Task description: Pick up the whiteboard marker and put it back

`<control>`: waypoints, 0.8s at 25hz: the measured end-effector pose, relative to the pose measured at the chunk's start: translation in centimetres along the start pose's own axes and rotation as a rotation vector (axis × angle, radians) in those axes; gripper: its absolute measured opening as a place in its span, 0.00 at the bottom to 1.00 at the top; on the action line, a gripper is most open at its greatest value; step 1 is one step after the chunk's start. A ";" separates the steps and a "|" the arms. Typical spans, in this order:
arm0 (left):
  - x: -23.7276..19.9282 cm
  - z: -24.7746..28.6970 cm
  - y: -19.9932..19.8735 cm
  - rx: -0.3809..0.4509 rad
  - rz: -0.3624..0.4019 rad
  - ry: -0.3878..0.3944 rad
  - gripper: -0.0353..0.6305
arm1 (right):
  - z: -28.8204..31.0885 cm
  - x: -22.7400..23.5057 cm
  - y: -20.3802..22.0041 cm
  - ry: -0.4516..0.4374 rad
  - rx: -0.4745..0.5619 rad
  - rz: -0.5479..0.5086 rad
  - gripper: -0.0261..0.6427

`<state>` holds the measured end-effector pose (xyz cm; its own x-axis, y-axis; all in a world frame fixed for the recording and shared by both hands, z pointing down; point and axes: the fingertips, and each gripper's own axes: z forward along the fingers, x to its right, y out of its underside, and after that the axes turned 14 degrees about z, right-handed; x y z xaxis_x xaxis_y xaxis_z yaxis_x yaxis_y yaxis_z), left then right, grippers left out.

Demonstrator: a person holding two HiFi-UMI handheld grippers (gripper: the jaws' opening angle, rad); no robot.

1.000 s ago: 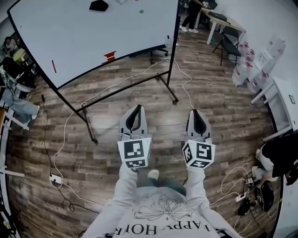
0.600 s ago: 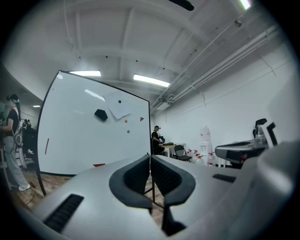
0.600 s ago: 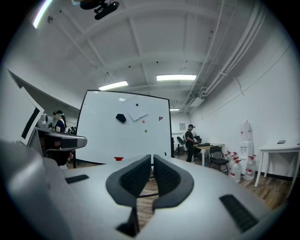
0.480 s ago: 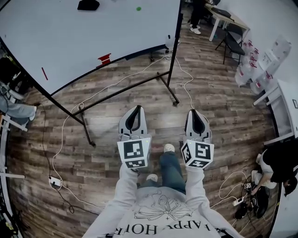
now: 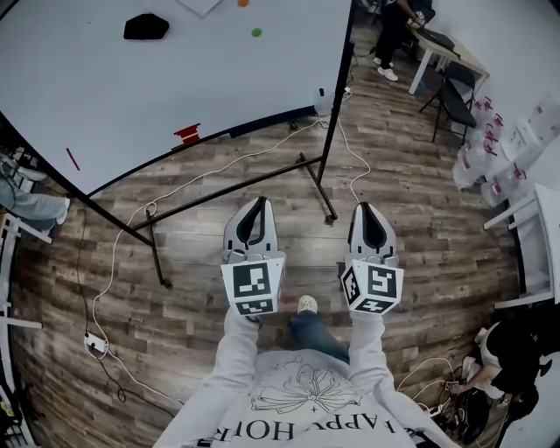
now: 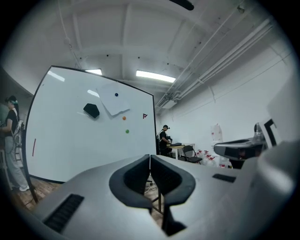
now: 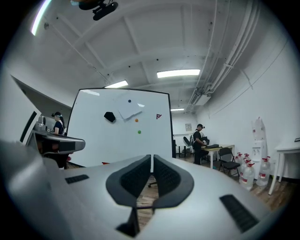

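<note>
A large whiteboard on a black wheeled stand fills the top of the head view. A thin red stick that looks like a marker sits near its left edge, and a small red item rests at its lower edge. My left gripper and right gripper are held level side by side over the wooden floor, well short of the board, both shut with nothing between the jaws. The left gripper view shows the board ahead with the red stick. The right gripper view also faces the board.
A black eraser and a green magnet stick to the board. White cables and a power strip lie on the floor by the stand's legs. A table and chair stand far right, with people at both sides.
The whiteboard has drawn closer and lower in the head view as I walk toward it. Both grippers keep their side-by-side pose and stay shut.
</note>
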<state>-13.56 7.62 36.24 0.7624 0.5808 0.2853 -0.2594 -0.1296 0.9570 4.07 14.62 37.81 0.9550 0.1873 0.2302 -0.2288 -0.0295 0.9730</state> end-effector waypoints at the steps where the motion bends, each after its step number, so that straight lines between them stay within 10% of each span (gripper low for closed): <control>1: 0.4 1.4 -0.5 0.001 0.001 -0.008 0.06 | 1.2 0.9 -0.6 -0.009 0.002 -0.006 0.05; 20: 1.8 17.9 0.0 -0.080 -0.006 -0.092 0.06 | 17.1 10.4 -0.9 -0.077 -0.059 0.016 0.05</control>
<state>-1.60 -5.70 37.71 0.8140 0.5049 0.2870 -0.2987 -0.0598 0.9525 17.48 -0.16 39.59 0.9623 0.1113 0.2484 -0.2527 0.0266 0.9672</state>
